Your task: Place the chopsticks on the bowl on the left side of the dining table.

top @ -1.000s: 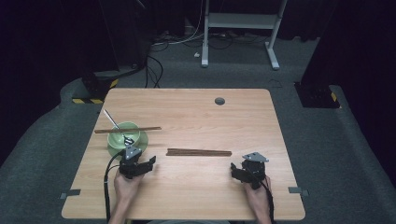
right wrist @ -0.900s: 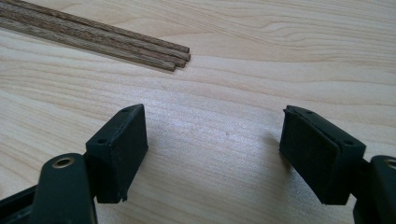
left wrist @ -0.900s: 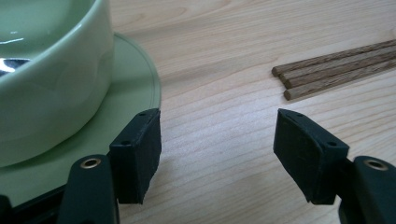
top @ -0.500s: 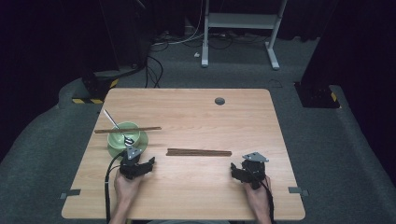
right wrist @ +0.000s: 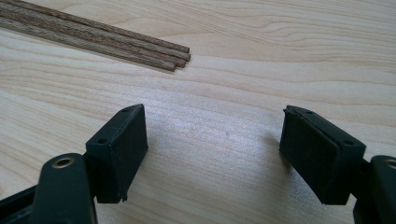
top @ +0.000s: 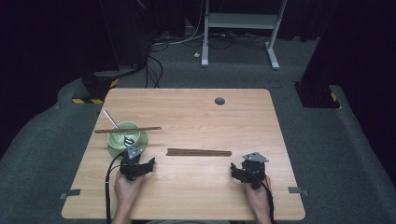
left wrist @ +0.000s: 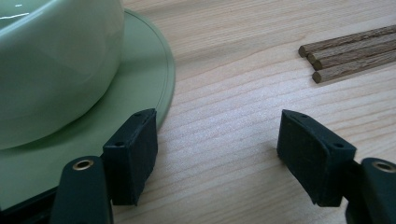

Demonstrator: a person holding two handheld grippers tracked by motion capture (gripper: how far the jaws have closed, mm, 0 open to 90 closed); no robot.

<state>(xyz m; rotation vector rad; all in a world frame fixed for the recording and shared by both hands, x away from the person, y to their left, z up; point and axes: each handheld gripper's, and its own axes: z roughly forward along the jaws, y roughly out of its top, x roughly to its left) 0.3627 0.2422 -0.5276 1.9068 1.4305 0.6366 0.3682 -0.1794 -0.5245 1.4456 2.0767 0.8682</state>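
A pale green bowl [top: 122, 136] stands on a green saucer [top: 143, 140] at the table's left, with a metal spoon [top: 111, 120] leaning in it and a wooden chopstick pair [top: 145, 128] across its rim. A bundle of wooden chopsticks [top: 200, 152] lies mid-table. My left gripper [top: 139, 161] rests just in front of the saucer. Its jaws have just been opening and hold nothing. In the left gripper view the gripper [left wrist: 217, 140] spans bare wood, with the bowl [left wrist: 56, 70] and saucer [left wrist: 154, 70] at its left and the chopstick ends [left wrist: 350, 53] far right. My right gripper [right wrist: 215, 149] is open near the bundle's end [right wrist: 107, 39].
The wooden table [top: 196, 112] has a round cable hole [top: 219, 101] near its far edge and tape marks [top: 70, 192] [top: 297, 190] at the front corners. My right gripper [top: 243, 169] sits front right. Cables and a white frame [top: 238, 21] lie on the floor beyond.
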